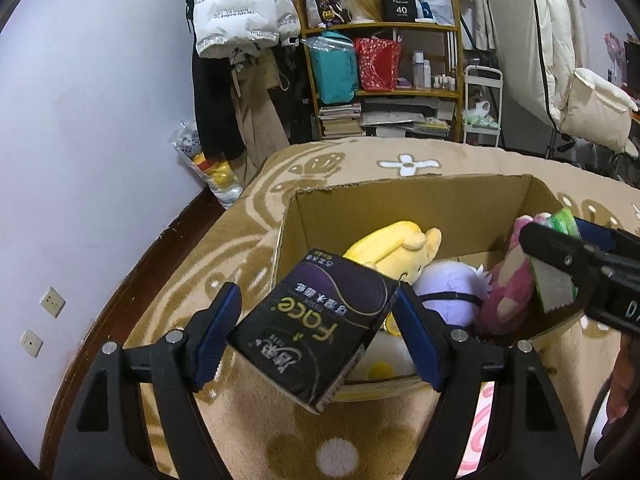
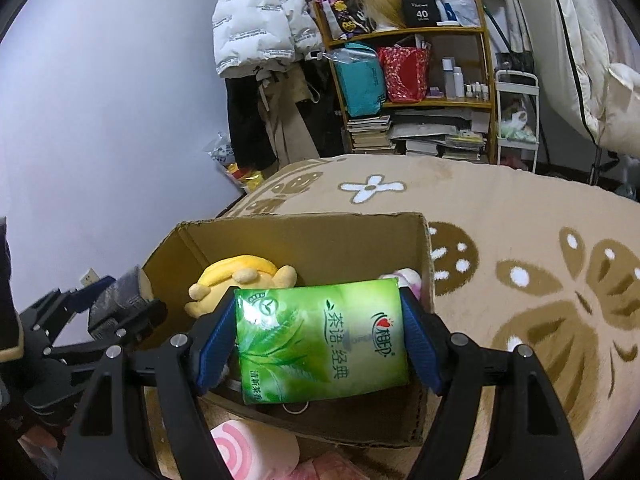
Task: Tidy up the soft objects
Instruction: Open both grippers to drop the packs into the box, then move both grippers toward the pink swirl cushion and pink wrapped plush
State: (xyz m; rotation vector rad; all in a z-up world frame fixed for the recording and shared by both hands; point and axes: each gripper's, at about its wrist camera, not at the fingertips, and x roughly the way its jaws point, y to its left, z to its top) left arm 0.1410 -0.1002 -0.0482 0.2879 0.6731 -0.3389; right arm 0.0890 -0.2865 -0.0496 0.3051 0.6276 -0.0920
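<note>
Each view looks forward and downward from behind its own gripper, the two black arms with blue pads framing the lower edge. The left wrist view sits close above the near-left corner of the cardboard box [image 1: 400, 200], with the right gripper [image 1: 560, 256] entering from its right side. The right wrist view hovers close over the box's near-right side, with the left gripper [image 2: 120, 300] at its left edge. Both share the box interior, the yellow plush [image 1: 396, 248] ahead of the fingers, the tan patterned blanket [image 2: 520, 220] beyond, and the far shelf [image 2: 412, 32] against the wall.
</note>
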